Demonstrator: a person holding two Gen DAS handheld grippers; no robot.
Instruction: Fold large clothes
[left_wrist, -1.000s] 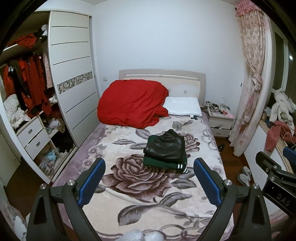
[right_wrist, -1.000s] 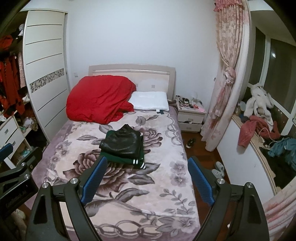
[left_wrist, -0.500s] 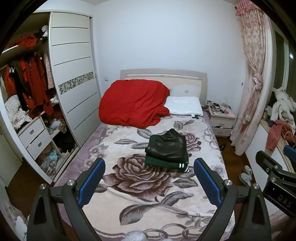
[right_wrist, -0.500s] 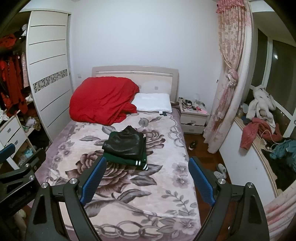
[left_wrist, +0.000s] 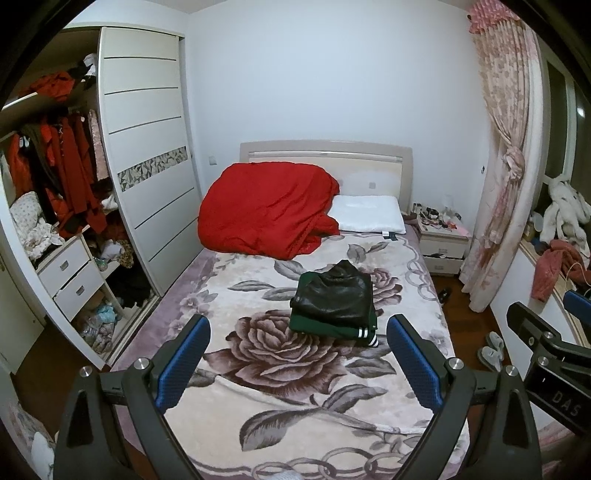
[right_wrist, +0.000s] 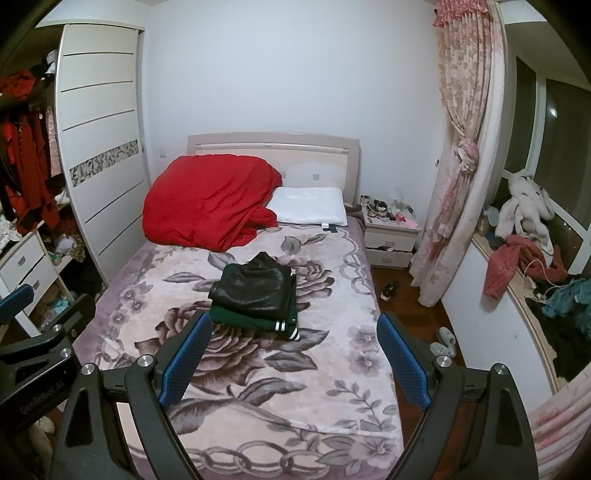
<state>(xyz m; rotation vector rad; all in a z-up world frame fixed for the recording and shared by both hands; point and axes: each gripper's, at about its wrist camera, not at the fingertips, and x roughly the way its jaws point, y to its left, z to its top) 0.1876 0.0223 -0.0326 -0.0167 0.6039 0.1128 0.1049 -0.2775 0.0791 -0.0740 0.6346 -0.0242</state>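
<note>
Folded clothes on the bed, both claws released

You held the left claw (left_wrist: 297, 350) and right claw (right_wrist: 293, 347) spread wide above the bed (left_wrist: 280, 373); the folded jacket stack (left_wrist: 334, 301) lay mid-bed, its lower layers hidden.

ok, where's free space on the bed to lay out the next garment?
Free: blanket at the foot, between the folded stack and the open tools; also strips either side of the stack. Crowded: the head end, with red duvet and pillow.
</note>
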